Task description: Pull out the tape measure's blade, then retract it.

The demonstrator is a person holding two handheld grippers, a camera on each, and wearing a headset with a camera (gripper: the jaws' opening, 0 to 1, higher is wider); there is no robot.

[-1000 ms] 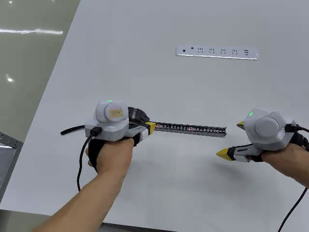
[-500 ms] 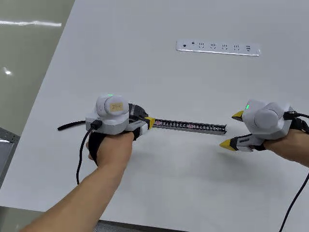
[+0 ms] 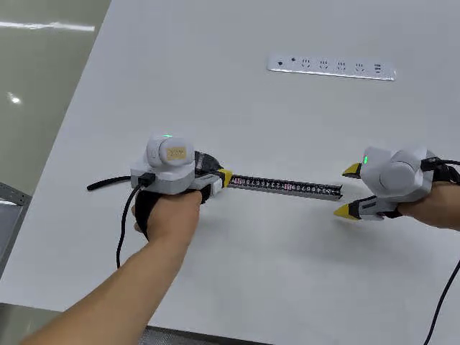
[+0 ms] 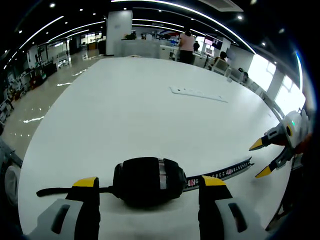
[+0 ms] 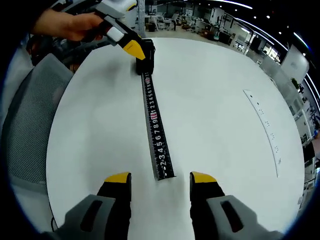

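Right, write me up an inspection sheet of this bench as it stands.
Surface: white table, flat.
Job's things: tape measure case on the table; blade pulled out flat towards the right tongs.
Clutter: power strip at the far side.
Grippers: left tongs straddle the case, contact unclear; right tongs open, blade end at their mouth, ungripped.
Cables: black cable hangs off the left tongs; second cable off the right.
Surroundings: glossy floor; mesh chair; people far off.

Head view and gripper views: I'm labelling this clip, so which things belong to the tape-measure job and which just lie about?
In the job: tape measure case, blade pulled out across the table, left gripper, right gripper.
Lying about: power strip, mesh chair.
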